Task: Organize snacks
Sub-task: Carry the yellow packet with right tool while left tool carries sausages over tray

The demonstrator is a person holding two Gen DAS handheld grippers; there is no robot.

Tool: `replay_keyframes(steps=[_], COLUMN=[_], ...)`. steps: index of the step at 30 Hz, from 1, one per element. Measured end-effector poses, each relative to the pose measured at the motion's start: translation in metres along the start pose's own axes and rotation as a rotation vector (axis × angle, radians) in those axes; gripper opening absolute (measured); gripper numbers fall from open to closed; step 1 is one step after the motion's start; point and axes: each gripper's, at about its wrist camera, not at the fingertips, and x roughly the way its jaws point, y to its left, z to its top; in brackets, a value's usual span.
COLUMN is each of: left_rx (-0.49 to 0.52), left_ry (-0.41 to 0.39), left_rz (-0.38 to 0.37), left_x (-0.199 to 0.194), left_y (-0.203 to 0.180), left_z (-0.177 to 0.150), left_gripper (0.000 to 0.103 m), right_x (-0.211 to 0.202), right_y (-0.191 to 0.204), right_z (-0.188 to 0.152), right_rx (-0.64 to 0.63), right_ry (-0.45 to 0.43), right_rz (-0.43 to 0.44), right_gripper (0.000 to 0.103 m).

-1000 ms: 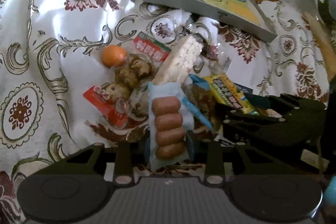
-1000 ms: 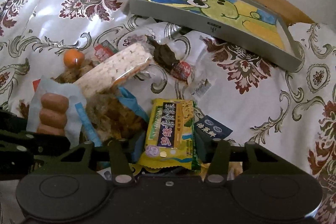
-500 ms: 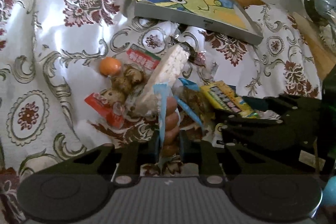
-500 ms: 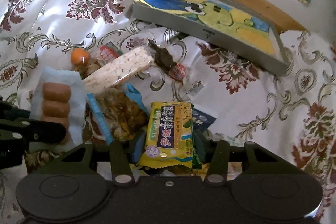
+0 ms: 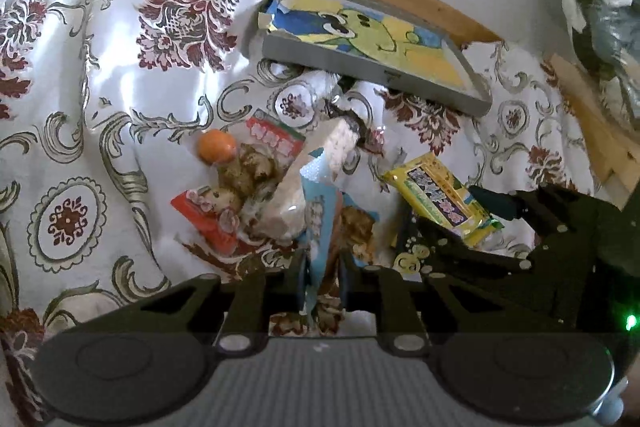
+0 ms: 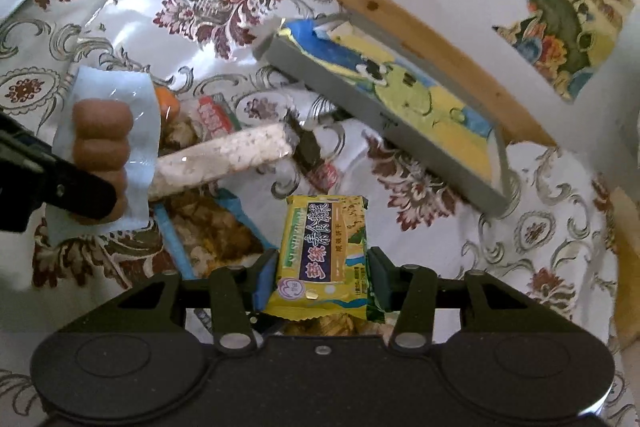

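The left gripper (image 5: 322,277) pinches a pale-blue sausage pack (image 5: 318,211) seen edge-on, so from its own camera the contents are hidden; the right wrist view shows the same sausage pack (image 6: 105,151) face-on, four brown sausages stacked behind clear film, with the gripper's dark finger (image 6: 76,189) covering its lower end. The right gripper (image 6: 322,281) clamps a yellow biscuit packet (image 6: 325,259) by its long sides, the packet's near end cut off behind the gripper body; its dark label carries yellow characters too small to read reliably. Both packs sit raised above a heap of snacks on a white floral tablecloth (image 5: 120,99). Just beyond lie a long rice-cracker bar (image 6: 224,159) in clear wrap, a blue-edged bag of brown snacks (image 6: 208,231) partly buried, a red-trimmed pack (image 5: 216,215) of lumpy brown pieces, and a small orange fruit (image 5: 216,146), half hidden behind the sausage pack in the right view. Further back, a grey tray (image 6: 332,87) with a yellow-and-blue cartoon lining rests tilted against the table's wooden edge (image 6: 432,39); the tray looks free of snacks.
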Motion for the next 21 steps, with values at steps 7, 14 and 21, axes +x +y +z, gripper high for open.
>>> replay_keyframes(steps=[7, 14, 21], left_rx=[0.003, 0.015, 0.084], left_ry=[-0.016, -0.068, -0.147], left_rz=[-0.017, -0.045, -0.028], left_x=[0.001, 0.017, 0.058], left_y=[-0.008, -0.027, -0.055], left_z=[0.024, 0.076, 0.14], left_gripper=[0.016, 0.016, 0.017], right_x=[-0.007, 0.001, 0.042], right_y=[-0.007, -0.031, -0.09], right_z=[0.006, 0.022, 0.043], right_rx=[0.001, 0.009, 0.173], right_ry=[-0.074, -0.204, -0.308], right_rz=[-0.052, -0.15, -0.184], right_gripper=[0.05, 0.05, 0.05])
